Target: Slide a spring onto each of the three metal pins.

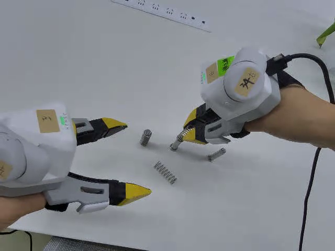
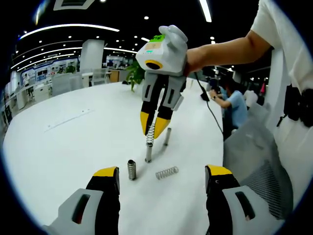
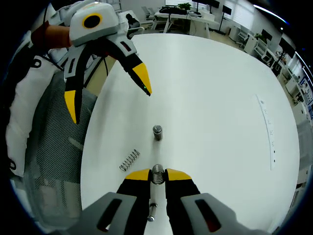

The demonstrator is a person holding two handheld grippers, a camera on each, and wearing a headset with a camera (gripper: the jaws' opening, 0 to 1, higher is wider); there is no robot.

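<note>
**On the bench (image 1: 104,63), a spring meets the middle pin**

At the left of the head view, the left gripper (image 1: 128,157) hangs wide apart and empty. Next stands a sleeved pin (image 1: 145,137), with a loose spring (image 1: 165,172) lying flat near it. Further right, the nearer right gripper (image 1: 187,129) pinches a held spring (image 1: 183,135). Its long axis runs down along the middle pin (image 1: 174,146) just below the claw. A bare pin (image 1: 216,154) stands just beside
</note>
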